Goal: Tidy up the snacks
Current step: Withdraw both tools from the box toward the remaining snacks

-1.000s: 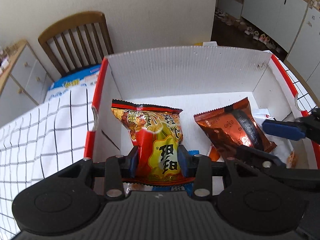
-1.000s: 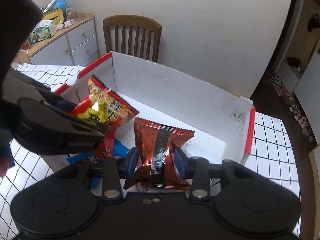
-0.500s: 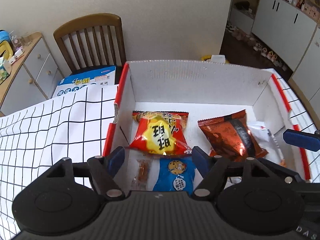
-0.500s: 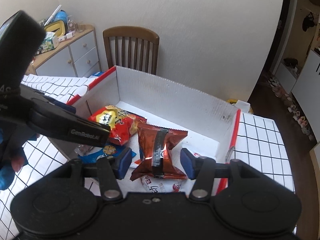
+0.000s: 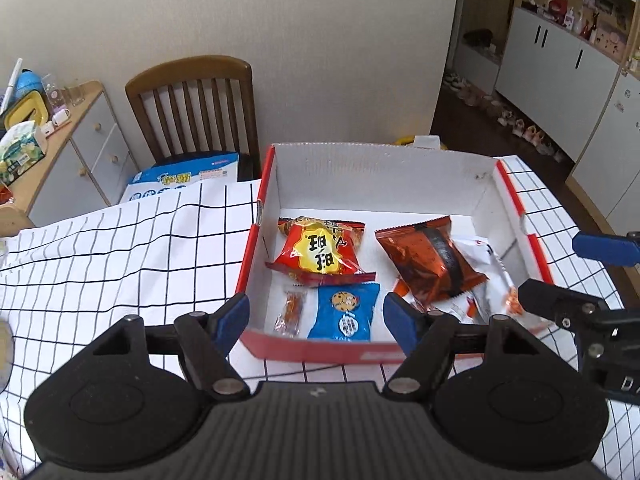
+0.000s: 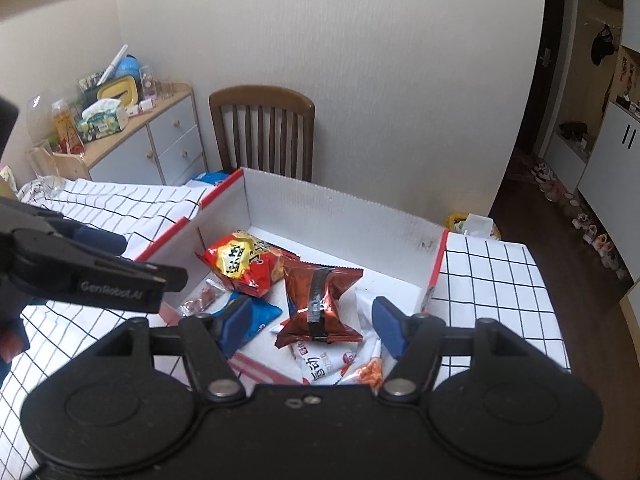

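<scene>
Both snack packs now lie loose in the white box [image 5: 372, 168] on the checked desk [image 5: 120, 248], no longer pinched as a second ago. Left claw [image 5: 316, 316] stands spread and empty above the box's near edge. Right claw [image 6: 310, 322] is opening, its pads clear of the copper pack [image 6: 320, 300] lying below. Beside it rests the red-yellow pack [image 5: 320, 250], with a blue cookie pack [image 5: 346, 312] nearer.

In the white box [image 5: 372, 176], the red-yellow bag [image 5: 320, 250] lies left of the copper packet [image 5: 430, 260], the blue cookie pack [image 5: 346, 312] nearer. The left gripper [image 5: 316, 322] gapes empty above the box's near wall.
</scene>
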